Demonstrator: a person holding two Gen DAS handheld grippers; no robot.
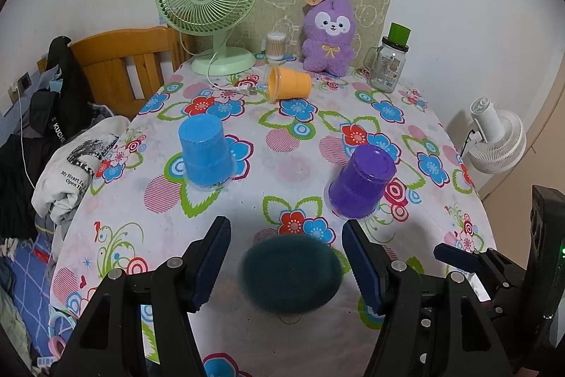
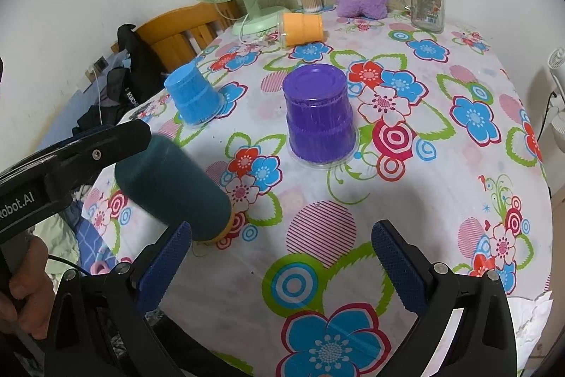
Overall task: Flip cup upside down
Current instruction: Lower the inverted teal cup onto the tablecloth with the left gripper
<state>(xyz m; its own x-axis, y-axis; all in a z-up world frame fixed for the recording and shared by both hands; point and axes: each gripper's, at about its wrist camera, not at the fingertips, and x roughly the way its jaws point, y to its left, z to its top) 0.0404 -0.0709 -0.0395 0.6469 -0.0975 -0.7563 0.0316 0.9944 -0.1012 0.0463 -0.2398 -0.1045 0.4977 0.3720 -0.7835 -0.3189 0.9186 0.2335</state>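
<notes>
A dark teal cup (image 1: 291,272) shows blurred between my left gripper's wide-apart fingers (image 1: 212,265), its base toward the camera; no pad touches it. In the right wrist view the same cup (image 2: 173,188) is tilted, rim down near the table, just under the left gripper's finger (image 2: 106,147). My left gripper (image 1: 284,251) is open. My right gripper (image 2: 280,253) is open and empty above the flowered tablecloth (image 2: 441,200), right of the teal cup. A blue cup (image 1: 204,152) and a purple cup (image 1: 362,181) stand upside down. An orange cup (image 1: 289,83) lies on its side.
At the table's back stand a green fan (image 1: 208,6), a cotton-swab jar (image 1: 276,45), a purple plush toy (image 1: 328,36) and a glass mug jar (image 1: 386,66). A wooden chair (image 1: 123,66) with clothes is at the left; a white fan (image 1: 494,136) at the right.
</notes>
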